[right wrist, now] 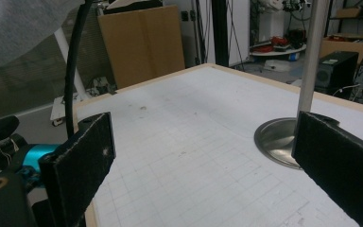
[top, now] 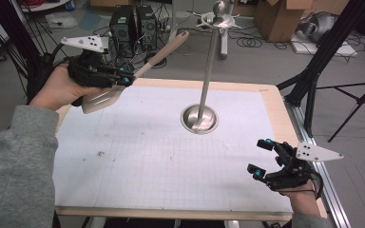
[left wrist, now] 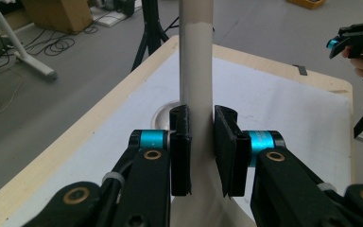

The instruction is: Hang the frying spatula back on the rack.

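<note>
The left tongs (top: 123,78) squeeze the spatula (top: 123,80) by its neck and hold it up in the air over the far left corner of the desk (top: 147,156). The right tongs (top: 262,159) gape wide near the right edge, holding nothing, well apart from the stand (top: 199,118).

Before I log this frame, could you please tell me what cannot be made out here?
- Spatula: in the left gripper view its blade runs off the bottom edge behind the left claw.
- Stand: in the right gripper view its pole leaves the top edge, so the hooks go unseen.
- Right claw: its wrist is cut by the high view's bottom edge.
</note>
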Action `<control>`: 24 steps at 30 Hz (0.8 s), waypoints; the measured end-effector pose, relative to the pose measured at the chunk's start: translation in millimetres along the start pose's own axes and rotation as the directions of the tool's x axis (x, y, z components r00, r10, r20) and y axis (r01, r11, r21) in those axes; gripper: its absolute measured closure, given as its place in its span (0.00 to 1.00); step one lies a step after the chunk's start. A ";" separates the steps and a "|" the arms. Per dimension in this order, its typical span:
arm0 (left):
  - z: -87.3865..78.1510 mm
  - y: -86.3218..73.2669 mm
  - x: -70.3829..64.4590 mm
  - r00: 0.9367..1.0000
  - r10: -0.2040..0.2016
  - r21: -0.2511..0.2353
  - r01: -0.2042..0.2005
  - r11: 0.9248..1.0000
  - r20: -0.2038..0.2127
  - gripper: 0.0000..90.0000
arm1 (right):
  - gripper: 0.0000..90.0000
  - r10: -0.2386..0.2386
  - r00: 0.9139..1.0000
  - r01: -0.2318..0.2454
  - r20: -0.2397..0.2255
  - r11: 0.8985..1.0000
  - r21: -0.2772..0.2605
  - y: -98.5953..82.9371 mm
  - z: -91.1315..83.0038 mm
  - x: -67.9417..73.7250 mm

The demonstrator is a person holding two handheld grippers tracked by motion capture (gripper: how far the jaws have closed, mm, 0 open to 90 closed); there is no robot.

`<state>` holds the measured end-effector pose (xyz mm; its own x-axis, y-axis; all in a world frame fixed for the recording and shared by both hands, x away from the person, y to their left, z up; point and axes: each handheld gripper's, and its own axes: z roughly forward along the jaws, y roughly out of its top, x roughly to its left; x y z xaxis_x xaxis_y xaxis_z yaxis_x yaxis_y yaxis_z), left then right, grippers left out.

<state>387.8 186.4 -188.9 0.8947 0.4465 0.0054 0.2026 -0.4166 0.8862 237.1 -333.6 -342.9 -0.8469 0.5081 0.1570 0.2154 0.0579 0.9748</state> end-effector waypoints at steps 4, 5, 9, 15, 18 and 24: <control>-2.7 4.4 -0.3 1.000 -0.002 -0.024 0.002 1.000 -0.002 0.85 | 0.06 -0.005 1.000 0.005 -0.001 1.000 -0.004 0.0 -0.9 -0.7; -3.0 5.7 -0.2 1.000 -0.004 -0.026 0.004 1.000 -0.001 0.85 | 0.06 -0.001 1.000 0.001 0.000 1.000 -0.006 0.1 -0.9 -0.4; -4.4 11.7 0.3 1.000 -0.013 -0.040 0.013 0.999 0.014 0.85 | 0.06 -0.002 1.000 0.002 -0.002 1.000 -0.007 0.4 -0.6 -0.5; -7.8 19.0 4.2 0.999 -0.031 -0.054 0.032 0.998 0.011 0.85 | 0.06 0.005 1.000 -0.005 0.006 1.000 -0.010 -1.0 -2.6 -4.1; -6.4 20.1 4.5 0.999 -0.038 -0.058 0.039 0.998 0.016 0.85 | 0.06 0.006 1.000 -0.006 0.003 1.000 -0.014 -0.4 -3.8 -4.1; 1.9 25.3 3.2 0.999 -0.026 -0.052 0.028 0.998 0.029 0.85 | 0.06 0.010 1.000 -0.010 0.007 1.000 -0.017 -0.6 -4.3 -4.6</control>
<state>396.6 175.8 -167.3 0.9002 0.4343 -0.0313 0.2066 -0.3627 0.9087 238.8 -339.7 -343.5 -0.8411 0.5150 0.1654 0.2154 0.0383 0.9758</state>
